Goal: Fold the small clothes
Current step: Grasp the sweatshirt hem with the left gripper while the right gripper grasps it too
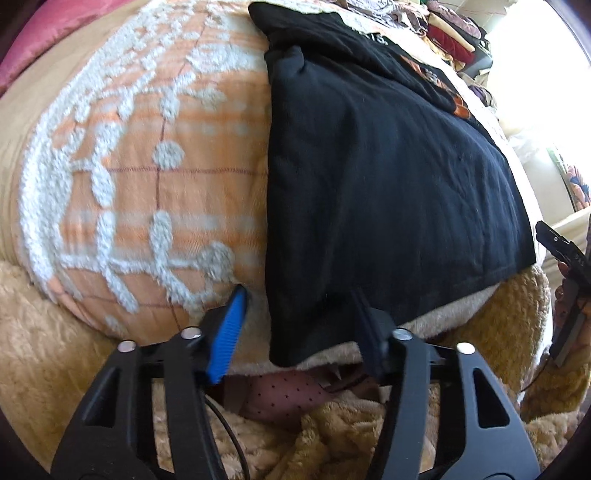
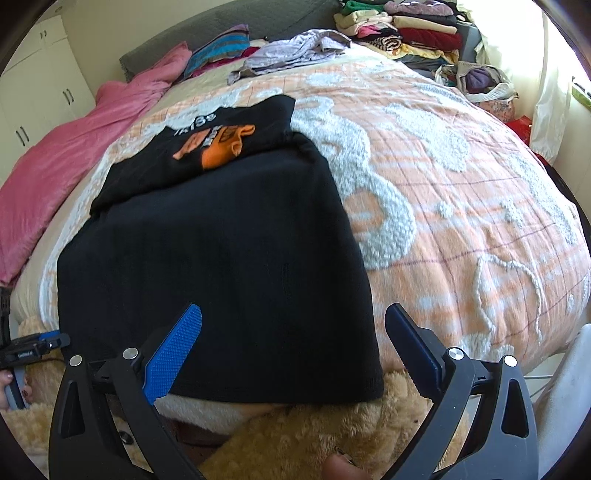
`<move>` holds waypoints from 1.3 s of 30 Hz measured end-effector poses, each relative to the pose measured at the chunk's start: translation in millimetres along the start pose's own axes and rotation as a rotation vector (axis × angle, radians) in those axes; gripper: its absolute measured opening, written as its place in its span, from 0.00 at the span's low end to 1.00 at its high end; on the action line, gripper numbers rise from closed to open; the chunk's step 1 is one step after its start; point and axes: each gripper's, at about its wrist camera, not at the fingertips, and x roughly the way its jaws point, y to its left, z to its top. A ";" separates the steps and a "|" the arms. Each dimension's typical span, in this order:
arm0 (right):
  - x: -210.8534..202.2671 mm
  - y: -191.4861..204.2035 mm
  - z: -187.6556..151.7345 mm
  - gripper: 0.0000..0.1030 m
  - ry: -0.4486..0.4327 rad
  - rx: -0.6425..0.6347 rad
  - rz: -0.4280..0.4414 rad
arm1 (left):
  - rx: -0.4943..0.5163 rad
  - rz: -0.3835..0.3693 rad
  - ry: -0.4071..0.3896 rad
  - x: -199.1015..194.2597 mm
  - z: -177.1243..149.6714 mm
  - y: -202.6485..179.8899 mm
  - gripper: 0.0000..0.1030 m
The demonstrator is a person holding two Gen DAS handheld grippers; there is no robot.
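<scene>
1. The black T-shirt (image 2: 221,236) lies flat on the bed, its hem hanging just over the near edge of the bedspread (image 2: 461,206), its orange print toward the headboard.
2. My left gripper (image 1: 299,325) sits at the shirt's near left corner. Its fingers stand apart with that corner between them; the blue pad (image 1: 227,332) is clear of the cloth on the bedspread side, the other finger is dark against the fabric, and I cannot tell whether it presses.
3. My right gripper (image 2: 295,347) hangs over the shirt's near right corner, fingers wide, the hem between them and neither pad pinching it.
4. To the right of the shirt the bedspread is bare and flat out to the bed's right edge.
5. To the left, a narrow strip of bedspread, then the pink blanket (image 2: 62,155) along the left edge.
6. At the head end, loose clothes (image 2: 291,51) and folded stacks (image 2: 410,33) crowd the far right corner.
7. Below the near edge, a tan fleecy blanket (image 2: 295,439) bunches under both grippers.
</scene>
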 end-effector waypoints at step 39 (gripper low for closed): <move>-28.3 -8.8 22.1 0.08 -0.139 0.043 0.163 | -0.014 -0.033 0.031 12.5 1.5 -6.7 0.16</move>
